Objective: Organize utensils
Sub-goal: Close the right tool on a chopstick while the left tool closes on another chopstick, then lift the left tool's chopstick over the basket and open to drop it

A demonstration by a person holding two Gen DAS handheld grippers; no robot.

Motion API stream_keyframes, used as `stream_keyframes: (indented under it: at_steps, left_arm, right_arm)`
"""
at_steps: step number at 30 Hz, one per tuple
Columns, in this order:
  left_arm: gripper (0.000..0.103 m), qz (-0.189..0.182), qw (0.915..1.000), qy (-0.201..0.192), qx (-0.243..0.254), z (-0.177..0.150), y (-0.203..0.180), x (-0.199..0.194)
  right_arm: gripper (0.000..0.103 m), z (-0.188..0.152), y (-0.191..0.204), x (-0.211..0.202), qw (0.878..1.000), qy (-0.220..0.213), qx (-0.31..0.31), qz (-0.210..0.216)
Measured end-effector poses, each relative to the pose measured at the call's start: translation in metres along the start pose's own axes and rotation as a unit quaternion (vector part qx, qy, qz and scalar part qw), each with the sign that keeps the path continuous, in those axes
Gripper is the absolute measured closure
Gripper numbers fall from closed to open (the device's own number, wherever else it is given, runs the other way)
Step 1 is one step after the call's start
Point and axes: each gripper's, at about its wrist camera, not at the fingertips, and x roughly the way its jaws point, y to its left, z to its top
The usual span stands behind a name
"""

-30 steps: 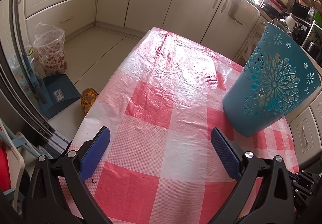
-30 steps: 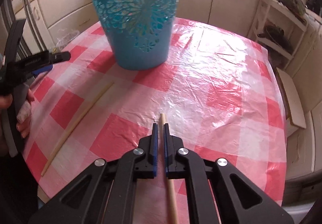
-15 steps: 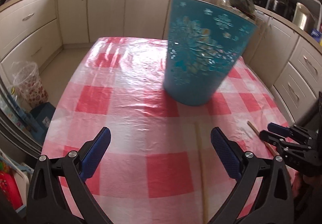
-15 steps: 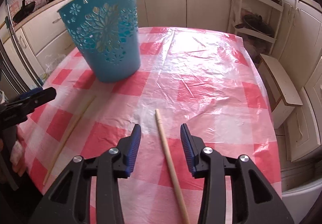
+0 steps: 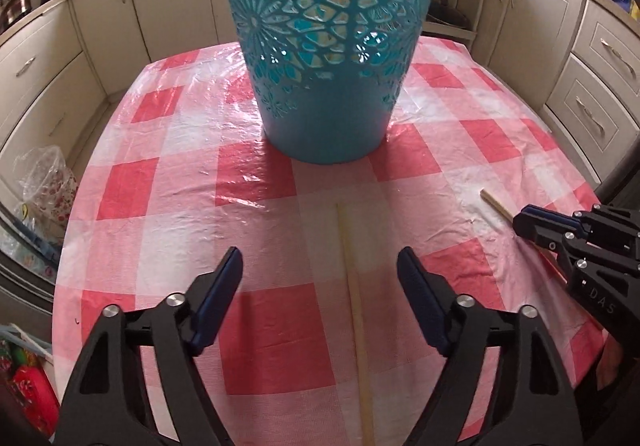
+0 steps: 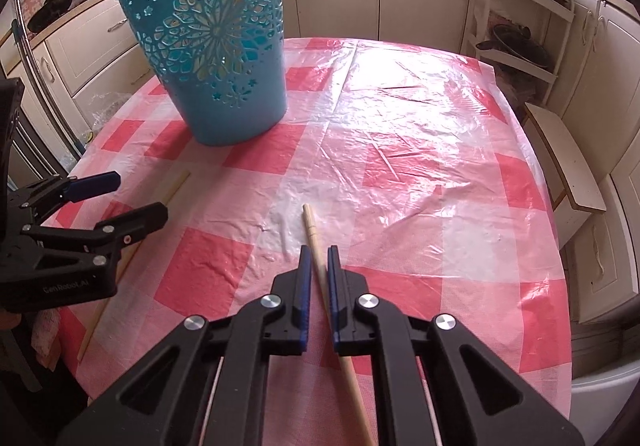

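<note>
A tall blue cut-out basket (image 5: 328,57) (image 6: 216,45) stands upright on the red-and-white checked table (image 5: 160,230). A long pale flat stick (image 5: 354,306) (image 6: 178,185) lies on the cloth between the jaws of my left gripper (image 5: 320,262) (image 6: 132,197). Those jaws are closing, with their pads still apart from the stick. My right gripper (image 6: 319,252) (image 5: 524,221) is shut on a round wooden stick (image 6: 310,224) (image 5: 494,201), whose far end pokes out beyond the fingertips and lies low on the cloth.
Cream kitchen cabinets (image 5: 52,57) surround the table. A bag-lined flowered bin (image 5: 48,185) stands on the floor to the left. A white shelf unit (image 6: 516,25) and a low white step (image 6: 568,169) stand past the table's right edge (image 6: 540,205).
My left gripper swung round to face the basket, came over the pale stick and narrowed its jaws. My right gripper opened off the wooden stick, then shut on it again.
</note>
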Motion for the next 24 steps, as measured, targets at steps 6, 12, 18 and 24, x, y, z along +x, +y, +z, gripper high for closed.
stream_keyframes:
  at_steps: [6, 12, 18, 24]
  left_arm:
    - [0.087, -0.008, 0.9997, -0.011, 0.018, -0.0019, -0.0001, -0.0021]
    - [0.092, -0.007, 0.9997, -0.005, 0.024, 0.0006, 0.0012, -0.0009]
    - [0.079, 0.007, 0.9996, -0.019, 0.022, 0.0000, 0.0016, 0.0004]
    - [0.081, 0.002, 0.9995, -0.025, 0.021, 0.0014, 0.0031, 0.0022]
  right_arm:
    - [0.094, 0.0002, -0.0013, 0.0006, 1.000, 0.000, 0.008, 0.003]
    - [0.094, 0.0013, 0.0006, 0.0026, 1.000, 0.002, 0.007, 0.004]
    - [0.092, 0.0012, 0.0030, 0.0047, 1.000, 0.001, 0.004, -0.001]
    - [0.090, 0.0018, 0.0074, 0.0068, 1.000, -0.005, -0.002, -0.008]
